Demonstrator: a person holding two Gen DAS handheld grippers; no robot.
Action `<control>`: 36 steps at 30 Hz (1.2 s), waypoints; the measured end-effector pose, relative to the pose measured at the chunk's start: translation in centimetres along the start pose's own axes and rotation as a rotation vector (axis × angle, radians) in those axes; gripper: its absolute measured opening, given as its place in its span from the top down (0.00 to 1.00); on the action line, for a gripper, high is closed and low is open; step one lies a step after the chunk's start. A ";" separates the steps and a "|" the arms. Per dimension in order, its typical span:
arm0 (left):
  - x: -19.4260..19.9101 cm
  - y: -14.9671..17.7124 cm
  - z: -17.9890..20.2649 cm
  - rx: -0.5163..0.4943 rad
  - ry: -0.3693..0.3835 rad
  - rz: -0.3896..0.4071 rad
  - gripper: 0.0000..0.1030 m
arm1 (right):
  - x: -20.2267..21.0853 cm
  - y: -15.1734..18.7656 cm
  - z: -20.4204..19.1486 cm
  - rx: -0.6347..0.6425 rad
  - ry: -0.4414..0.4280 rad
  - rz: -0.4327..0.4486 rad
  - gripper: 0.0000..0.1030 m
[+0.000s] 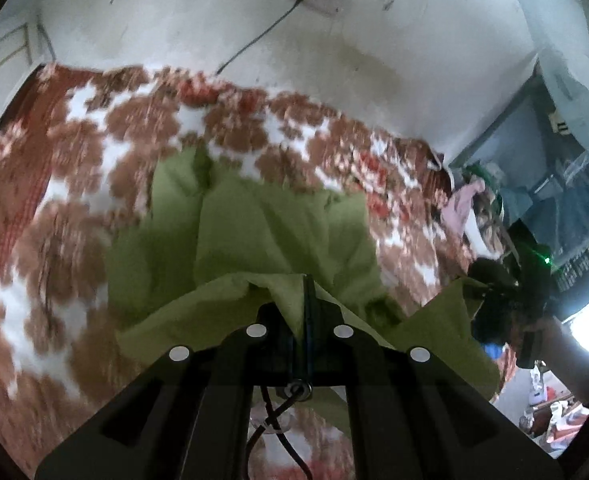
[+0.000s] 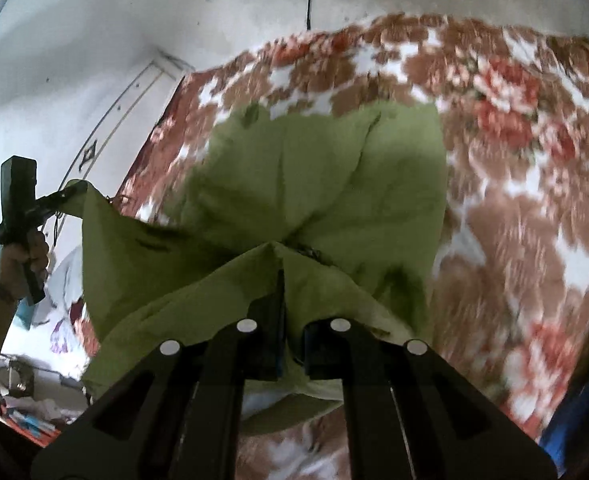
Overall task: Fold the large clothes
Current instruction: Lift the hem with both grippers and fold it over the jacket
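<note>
A large olive-green garment [image 1: 254, 220] hangs lifted off the bed, its lower part still resting on the blanket. My left gripper [image 1: 308, 280] is shut on one edge of it, with cloth draped over both fingers. At the right of this view my right gripper [image 1: 482, 284] pinches another corner. In the right wrist view the garment [image 2: 314, 168] spreads ahead and my right gripper [image 2: 282, 270] is shut on a peaked fold. A hand [image 2: 22, 256] holds my left gripper [image 2: 68, 194] at the left, clamped on the stretched corner.
The bed carries a brown, white and red floral blanket [image 1: 74, 160] [image 2: 534, 200]. A stained white wall [image 1: 214, 20] with a dark cable [image 1: 262, 36] rises behind it. Cluttered blue shelves [image 1: 554, 184] stand at the right. Loose items lie on the floor [image 2: 26, 408].
</note>
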State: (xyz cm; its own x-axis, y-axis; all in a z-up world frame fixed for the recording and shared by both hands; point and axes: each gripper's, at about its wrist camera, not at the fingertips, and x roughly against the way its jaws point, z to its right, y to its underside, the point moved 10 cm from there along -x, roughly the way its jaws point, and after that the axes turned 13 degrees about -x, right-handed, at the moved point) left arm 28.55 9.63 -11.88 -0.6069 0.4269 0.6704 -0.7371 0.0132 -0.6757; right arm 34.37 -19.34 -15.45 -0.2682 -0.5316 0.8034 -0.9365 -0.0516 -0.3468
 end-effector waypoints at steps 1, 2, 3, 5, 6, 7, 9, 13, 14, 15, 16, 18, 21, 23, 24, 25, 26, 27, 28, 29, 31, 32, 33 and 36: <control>-0.6 -1.5 -0.5 -0.012 0.000 0.014 0.97 | -0.3 -1.5 0.0 0.006 0.008 0.013 0.94; -1.0 -2.6 -0.9 -0.020 -0.003 0.022 0.97 | -0.7 -3.1 0.2 0.009 0.010 0.023 0.94; -1.9 -4.2 -1.6 -0.027 -0.005 0.032 0.97 | -1.1 -4.9 0.6 0.009 0.014 0.035 0.94; -3.7 -6.8 -3.6 -0.024 -0.003 0.039 0.97 | -2.0 -7.5 1.1 0.014 0.013 0.051 0.94; -4.4 -7.6 -4.3 -0.022 -0.003 0.041 0.98 | -2.3 -8.5 1.3 0.015 0.019 0.057 0.94; -5.4 -8.8 -5.4 -0.021 -0.004 0.041 0.97 | -3.0 -10.2 1.7 0.020 0.024 0.064 0.94; -7.6 -10.9 -7.7 -0.031 -0.021 0.035 0.97 | -4.3 -12.8 2.5 0.024 0.042 0.076 0.94; -12.3 -14.0 -12.7 0.003 -0.038 0.006 0.97 | -8.0 -18.5 5.0 0.007 0.071 0.079 0.94; -13.2 -14.3 -13.6 0.010 -0.045 -0.004 0.97 | -9.1 -19.8 5.8 0.011 0.086 0.081 0.94; -15.0 -14.9 -15.4 0.027 -0.053 -0.022 0.97 | -10.4 -21.3 6.8 0.015 0.107 0.080 0.94; -16.4 -15.2 -16.8 0.040 -0.063 -0.038 0.97 | -11.4 -22.1 7.5 0.015 0.120 0.075 0.94; -19.0 -15.4 -19.4 0.069 -0.079 -0.073 0.97 | -14.1 -24.6 9.7 -0.009 0.142 0.056 0.94; -23.3 -15.4 -23.2 0.107 -0.104 -0.125 0.97 | -17.7 -27.0 12.7 -0.003 0.178 0.024 0.94; -25.9 -14.8 -25.3 0.111 -0.123 -0.166 0.97 | -20.0 -27.8 14.3 -0.002 0.200 0.003 0.94; -27.0 -14.5 -26.0 0.118 -0.129 -0.182 0.97 | -20.9 -28.0 14.9 0.002 0.207 -0.006 0.94; -28.0 -14.1 -26.7 0.122 -0.135 -0.197 0.97 | -22.2 -28.2 15.8 0.006 0.219 -0.019 0.95; -29.4 -13.7 -27.6 0.117 -0.150 -0.216 0.97 | -23.3 -28.3 16.7 0.006 0.229 -0.030 0.95; -30.2 -13.5 -28.2 0.111 -0.162 -0.227 0.97 | -23.9 -28.3 17.3 0.004 0.237 -0.036 0.95; -31.2 -13.1 -29.0 0.107 -0.179 -0.241 0.97 | -24.8 -28.4 18.2 -0.004 0.247 -0.044 0.95; -31.9 -12.8 -29.6 0.110 -0.188 -0.250 0.97 | -25.7 -28.4 19.3 -0.021 0.245 -0.058 0.95; -33.6 -11.8 -31.1 0.150 -0.195 -0.272 0.97 | -26.6 -28.7 20.7 -0.089 0.195 -0.067 0.95; -34.1 -11.5 -31.4 0.169 -0.185 -0.282 0.96 | -26.6 -28.9 21.0 -0.117 0.167 -0.066 0.94; -34.8 -11.0 -31.7 0.189 -0.175 -0.294 0.94 | -26.6 -29.0 21.2 -0.138 0.145 -0.065 0.91; -35.2 -10.8 -31.8 0.228 -0.139 -0.294 0.78 | -25.1 -29.5 21.5 -0.211 0.076 -0.027 0.64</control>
State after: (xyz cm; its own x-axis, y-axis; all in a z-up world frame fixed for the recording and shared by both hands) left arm 67.28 23.21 -37.95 -0.3834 0.3084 0.8706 -0.9229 -0.0915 -0.3740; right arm 73.60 -22.67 -35.79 -0.2515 -0.4672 0.8476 -0.9678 0.1173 -0.2225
